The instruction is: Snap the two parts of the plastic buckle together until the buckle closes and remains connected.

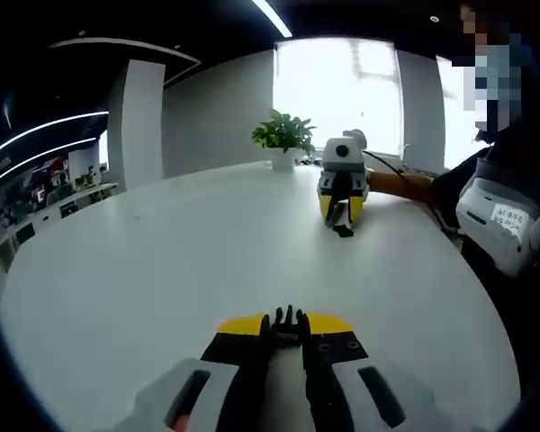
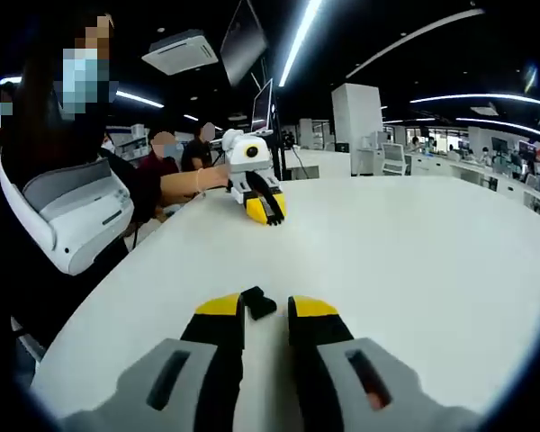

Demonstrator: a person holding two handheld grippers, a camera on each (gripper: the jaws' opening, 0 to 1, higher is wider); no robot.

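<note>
So, in the left gripper view the left gripper point(image 1: 288, 326) is seen low over the white worktop point(image 1: 162, 270), its black fingers point(image 1: 249, 360) drawn close together and clamped on one black buckle part point(image 1: 288, 317) — the pronged end of it is seen poking out past the yellow tips. Across the worktop the right gripper point(image 1: 343, 220) is seen facing back, with a small dark piece point(image 1: 343, 230) pinched at its tips, just above the surface. A potted plant point(image 1: 283, 135) is placed behind it by the bright window point(image 1: 337, 90), and a person's dark sleeve point(image 1: 486, 171) with a white vest-like harness point(image 1: 495, 211) is seen at the right edge.

In the right gripper view the right gripper point(image 2: 266, 310) is seen from behind, and the other buckle part point(image 2: 257, 301) is held between its fingers point(image 2: 225, 346), nearer the left one, with a narrow gap left beside the right one. The two fingers are brought in tight on it rather than spread. Further off the left gripper point(image 2: 268, 209) is seen resting low on the worktop point(image 2: 414, 261), held by an outstretched hand point(image 2: 193, 183); whatever sits at its tips is too small to be made out there. The two buckle halves are kept well apart — one in each gripper, both over the worktop. Monitors point(image 2: 252, 63) and other people are seen in the office behind.
</note>
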